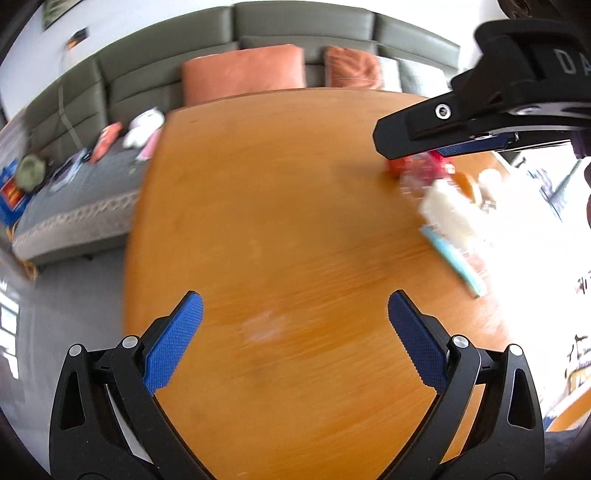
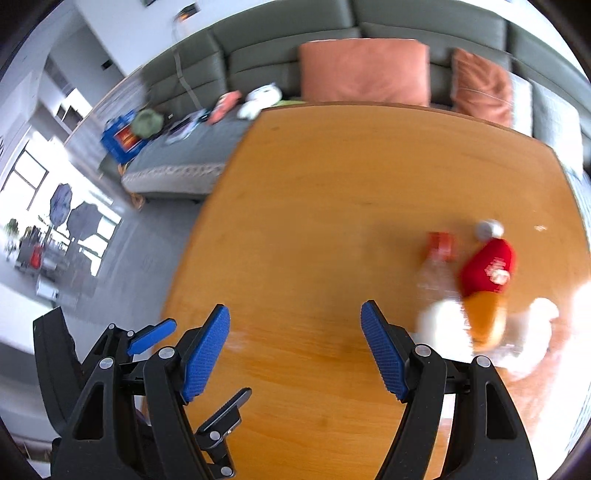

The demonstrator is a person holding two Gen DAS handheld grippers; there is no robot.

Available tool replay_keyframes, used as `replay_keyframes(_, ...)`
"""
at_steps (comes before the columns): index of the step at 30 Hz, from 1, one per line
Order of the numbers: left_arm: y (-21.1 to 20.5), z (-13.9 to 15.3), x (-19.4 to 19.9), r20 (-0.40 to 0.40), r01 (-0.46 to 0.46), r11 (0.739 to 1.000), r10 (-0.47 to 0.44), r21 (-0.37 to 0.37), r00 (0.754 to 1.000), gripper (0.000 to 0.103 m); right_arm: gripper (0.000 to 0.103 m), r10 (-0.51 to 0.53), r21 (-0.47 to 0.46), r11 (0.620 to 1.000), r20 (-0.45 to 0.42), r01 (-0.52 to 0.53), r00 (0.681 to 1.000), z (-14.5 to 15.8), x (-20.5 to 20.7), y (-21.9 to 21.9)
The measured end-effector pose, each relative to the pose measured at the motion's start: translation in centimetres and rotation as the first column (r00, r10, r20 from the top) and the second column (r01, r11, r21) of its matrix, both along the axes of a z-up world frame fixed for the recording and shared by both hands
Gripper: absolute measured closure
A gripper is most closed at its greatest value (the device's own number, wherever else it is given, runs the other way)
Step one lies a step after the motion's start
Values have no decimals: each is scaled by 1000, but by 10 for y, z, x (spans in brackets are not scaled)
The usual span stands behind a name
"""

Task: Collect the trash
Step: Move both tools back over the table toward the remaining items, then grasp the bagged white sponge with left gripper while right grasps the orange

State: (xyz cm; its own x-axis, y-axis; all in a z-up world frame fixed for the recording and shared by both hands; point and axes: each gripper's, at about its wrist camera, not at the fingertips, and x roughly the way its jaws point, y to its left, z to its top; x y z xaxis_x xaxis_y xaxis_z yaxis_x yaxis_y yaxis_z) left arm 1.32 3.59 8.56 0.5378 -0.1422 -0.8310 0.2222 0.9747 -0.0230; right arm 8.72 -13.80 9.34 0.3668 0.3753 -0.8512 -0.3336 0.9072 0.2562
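Observation:
Trash lies at the right of a wooden table [image 2: 314, 206]: a bottle with a red label [image 2: 487, 280] lying down, a clear bottle with a red cap [image 2: 437, 254], and white crumpled paper [image 2: 443, 325]. In the left wrist view the same pile [image 1: 454, 199] is blurred, with a light blue wrapper [image 1: 454, 254] beside it. My right gripper [image 2: 295, 354] is open and empty, above the table left of the pile. My left gripper [image 1: 295, 339] is open and empty over bare table. The right gripper also shows in the left wrist view [image 1: 443, 129], above the trash.
A grey sofa [image 2: 288, 33] with orange cushions [image 2: 364, 70] stands behind the table. Its chaise [image 2: 184, 155] at the left holds clutter and a blue box [image 2: 122, 136]. Grey floor [image 2: 122, 258] lies left of the table. Bright glare washes out the right edge.

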Motion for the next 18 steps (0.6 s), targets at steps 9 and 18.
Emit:
replay_keyframes(9, -86, 8, 29, -9, 70, 996, -70, -52, 997, 6, 29, -95, 1, 995, 0, 95, 995, 0, 13, -94)
replay_keyframes(18, -153, -8, 54, -76, 122, 991, -126, -61, 989, 6, 29, -149, -4, 989, -38, 148, 988, -20, 34, -155)
